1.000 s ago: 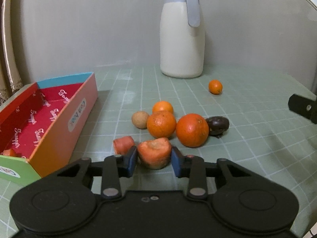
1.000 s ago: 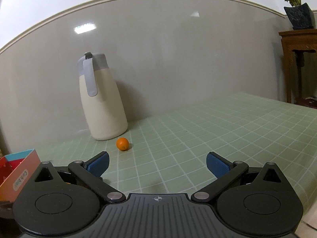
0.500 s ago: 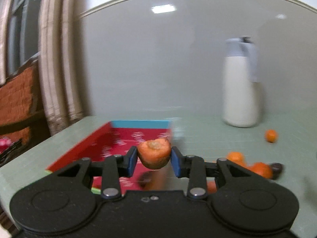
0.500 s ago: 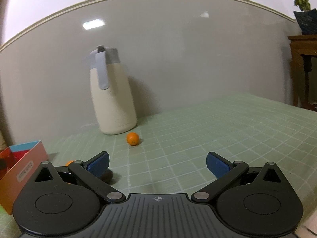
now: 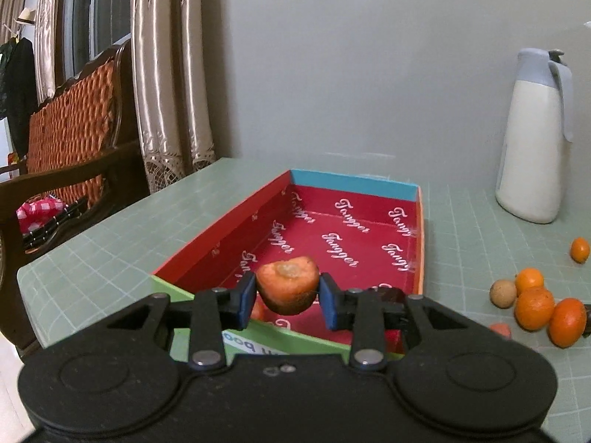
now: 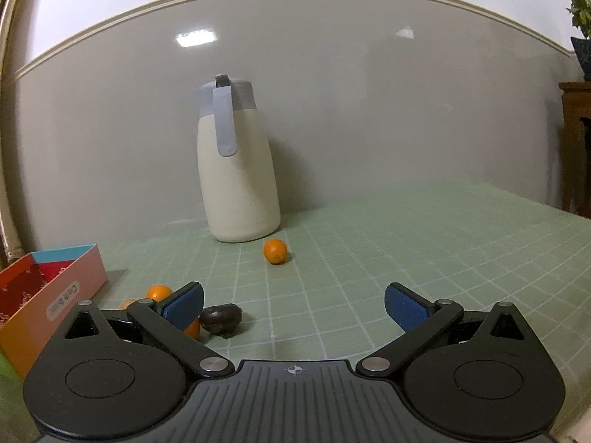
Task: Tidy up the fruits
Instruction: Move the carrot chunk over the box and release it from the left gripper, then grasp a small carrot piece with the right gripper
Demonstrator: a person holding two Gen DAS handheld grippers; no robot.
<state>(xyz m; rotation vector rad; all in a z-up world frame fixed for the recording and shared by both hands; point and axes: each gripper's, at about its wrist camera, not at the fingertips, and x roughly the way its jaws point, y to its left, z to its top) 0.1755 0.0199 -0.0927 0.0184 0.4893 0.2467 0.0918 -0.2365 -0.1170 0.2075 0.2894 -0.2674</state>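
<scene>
Red-lined box (image 5: 354, 236) holds an orange piece (image 5: 257, 310), mostly hidden

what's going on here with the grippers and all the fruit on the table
A person is sorting fruit with two handheld grippers. The left gripper is shut on a cut orange piece, held above the near end of the red-lined box. The right gripper is open and holds nothing, facing the loose oranges, a dark fruit and the cream jug on the green table.
</scene>
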